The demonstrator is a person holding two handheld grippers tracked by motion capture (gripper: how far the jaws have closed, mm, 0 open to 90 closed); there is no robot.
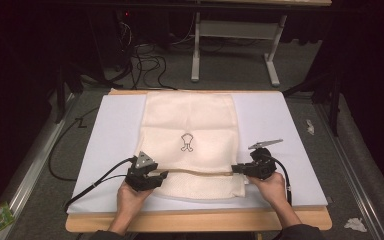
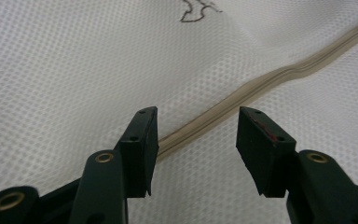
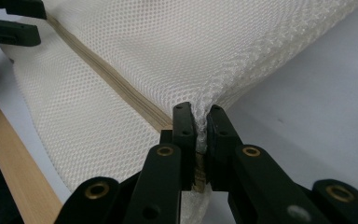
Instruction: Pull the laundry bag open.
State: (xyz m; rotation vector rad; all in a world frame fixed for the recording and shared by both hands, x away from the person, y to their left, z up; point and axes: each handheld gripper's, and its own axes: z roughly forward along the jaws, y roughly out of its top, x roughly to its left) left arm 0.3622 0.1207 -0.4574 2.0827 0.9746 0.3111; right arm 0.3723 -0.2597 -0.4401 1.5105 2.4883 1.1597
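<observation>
Jaws of the right gripper [image 3: 200,135] clench the mesh laundry bag [image 1: 190,125] at its zipper [image 2: 261,86] end near the desk's front edge, anchoring it; left gripper [image 2: 196,140] gapes over the zipper.

We see grey floor [image 1: 230,70] w/ cables [image 1: 147,62], a white-legged desk [image 1: 237,30] beyond; dark surrounds.

– What's that bag made of?
– The mesh laundry bag [image 1: 190,127] is cream netted cloth, matt, with a smooth beige zipper [image 2: 242,95].
– The rest?
– Matt black plastic jaws with brass rivets, a matt white sheet [image 1: 280,125], and a smooth wooden table [image 1: 195,220]
</observation>
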